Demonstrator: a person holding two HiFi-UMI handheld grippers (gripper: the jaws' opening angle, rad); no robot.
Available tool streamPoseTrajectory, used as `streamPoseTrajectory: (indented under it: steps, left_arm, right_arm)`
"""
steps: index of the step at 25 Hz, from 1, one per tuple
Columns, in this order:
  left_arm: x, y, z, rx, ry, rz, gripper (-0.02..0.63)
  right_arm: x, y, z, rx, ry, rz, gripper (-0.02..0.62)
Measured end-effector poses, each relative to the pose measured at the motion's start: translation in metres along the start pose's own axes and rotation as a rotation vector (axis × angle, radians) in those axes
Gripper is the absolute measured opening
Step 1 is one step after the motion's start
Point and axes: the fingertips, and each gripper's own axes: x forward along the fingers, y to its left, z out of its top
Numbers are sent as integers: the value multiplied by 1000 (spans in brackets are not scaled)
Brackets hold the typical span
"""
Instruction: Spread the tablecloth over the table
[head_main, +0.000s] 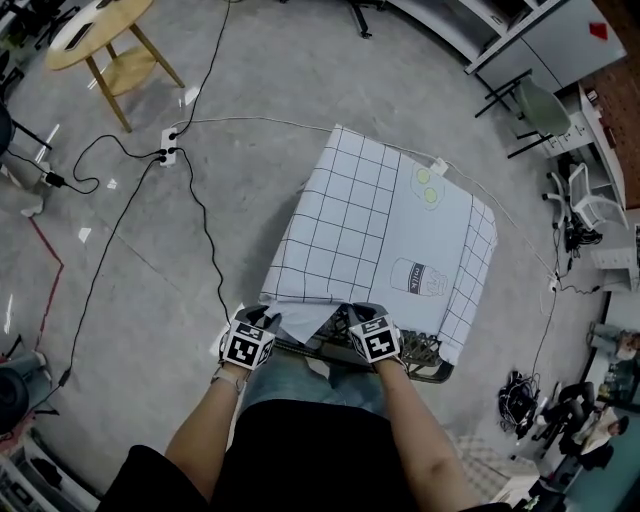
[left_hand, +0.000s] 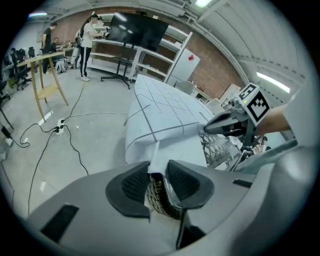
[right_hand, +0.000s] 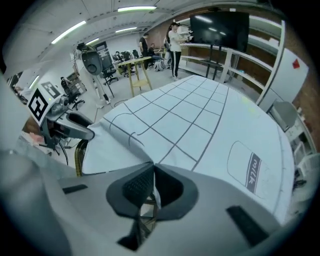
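Left gripper (left_hand: 159, 175): part-closed, biting the tablecloth (head_main: 370, 230) hem (something woven caught there too, perhaps the table (head_main: 428, 355) rim). Right gripper (right_hand: 151, 182): pinched tight on the same hem alongside. Cloth lying ahead of both, near edge bunched. Mid-spread, probably; next, draw the hem back evenly.

Seen from above, two bare forearms reach forward and down, side by side and close together. The left forearm (head_main: 205, 425) ends at the left gripper (head_main: 266, 322), and the right forearm (head_main: 412, 430) at the right gripper (head_main: 352, 318). Each gripper carries a marker cube on top and points steeply downward. The left gripper's jaws clamp a fold of the tablecloth (head_main: 380, 220). The right gripper's jaws are pressed tight together on its edge.
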Motion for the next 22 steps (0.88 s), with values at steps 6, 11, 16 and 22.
streamPoseTrajectory:
  steps: [6, 11, 16, 22]
  left_arm:
    - [-22, 25, 17, 87, -42, 135, 17]
    - [-60, 70, 33, 175, -84, 320, 15]
    - [-102, 93, 79, 515, -147, 543, 15]
    - [-160, 129, 119, 538, -246, 682, 14]
  right_arm:
    - [-44, -5, 26, 19, -73, -36, 11]
    - [-80, 1, 48, 51, -115, -1, 11]
    - [-111, 15, 88, -14, -182, 37, 11]
    - [-130, 52, 128, -111, -238, 98, 10]
